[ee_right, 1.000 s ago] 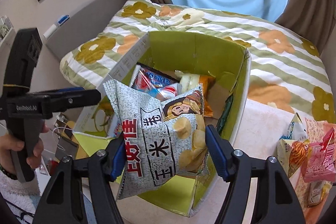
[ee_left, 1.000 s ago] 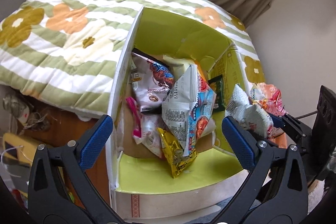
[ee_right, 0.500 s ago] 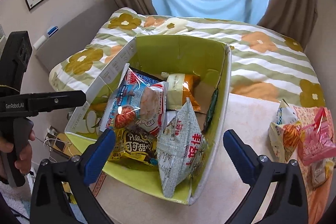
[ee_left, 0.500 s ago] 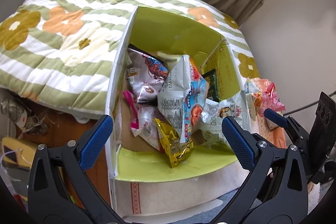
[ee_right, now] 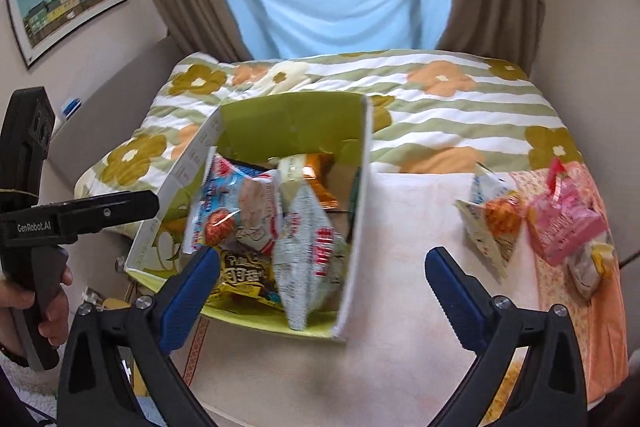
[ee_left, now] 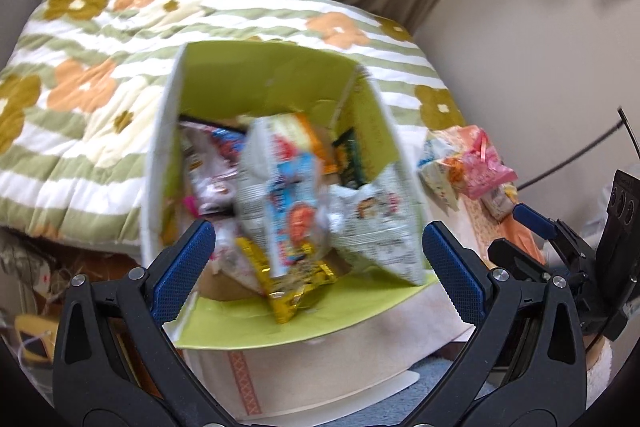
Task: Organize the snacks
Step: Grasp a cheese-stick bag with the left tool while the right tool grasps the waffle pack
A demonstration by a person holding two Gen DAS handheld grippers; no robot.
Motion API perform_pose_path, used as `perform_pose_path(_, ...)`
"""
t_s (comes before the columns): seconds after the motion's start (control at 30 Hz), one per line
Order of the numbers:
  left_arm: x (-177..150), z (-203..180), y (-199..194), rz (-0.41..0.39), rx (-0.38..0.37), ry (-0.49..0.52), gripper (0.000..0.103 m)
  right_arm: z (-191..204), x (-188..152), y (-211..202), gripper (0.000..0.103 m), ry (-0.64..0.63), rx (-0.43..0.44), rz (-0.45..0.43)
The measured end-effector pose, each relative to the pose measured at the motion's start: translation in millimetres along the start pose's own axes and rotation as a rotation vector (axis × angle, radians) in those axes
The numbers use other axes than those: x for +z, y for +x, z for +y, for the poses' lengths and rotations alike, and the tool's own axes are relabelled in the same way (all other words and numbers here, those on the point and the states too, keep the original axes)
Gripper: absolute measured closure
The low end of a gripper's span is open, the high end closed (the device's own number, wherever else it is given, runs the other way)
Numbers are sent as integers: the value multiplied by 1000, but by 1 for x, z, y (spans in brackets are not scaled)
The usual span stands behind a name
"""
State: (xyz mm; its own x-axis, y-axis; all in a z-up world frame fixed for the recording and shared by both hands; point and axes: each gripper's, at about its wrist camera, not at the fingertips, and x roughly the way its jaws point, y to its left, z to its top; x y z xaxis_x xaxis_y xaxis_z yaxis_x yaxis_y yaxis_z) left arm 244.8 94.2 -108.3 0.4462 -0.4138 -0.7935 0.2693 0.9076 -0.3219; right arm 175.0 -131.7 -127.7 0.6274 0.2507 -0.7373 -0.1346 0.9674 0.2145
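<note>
A green-lined cardboard box (ee_left: 280,79) (ee_right: 288,119) holds several snack bags. A grey chip bag (ee_left: 376,227) (ee_right: 308,255) leans upright against the box's right wall, beside a blue bag (ee_right: 236,215) and a yellow bag (ee_left: 288,283). My left gripper (ee_left: 316,247) is open and empty in front of the box. My right gripper (ee_right: 320,275) is open and empty, above the box's near right corner. A white snack bag (ee_right: 488,227) and a pink bag (ee_right: 564,223) lie on the table to the right; both also show in the left wrist view (ee_left: 468,167).
A flowered quilt (ee_right: 440,107) covers the bed behind the box. The pale tabletop (ee_right: 400,267) stretches right of the box. The left gripper's body (ee_right: 36,195) hangs at the left of the box. Curtains and a window are at the back.
My right gripper opened and let go of the grey chip bag, which now stands in the box. The right gripper has drawn back and to the right. The left gripper has backed off slightly.
</note>
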Motion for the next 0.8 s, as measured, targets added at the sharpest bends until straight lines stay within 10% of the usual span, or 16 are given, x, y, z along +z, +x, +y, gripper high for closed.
perform_pose_path(0.37, 26, -119, 36, 17, -74, 131, 0, -107, -18, -60, 1, 106, -112, -25)
perform_pose_path(0.8, 40, -235, 124, 124, -62, 184, 0, -201, -86, -56, 1, 193, -146, 176)
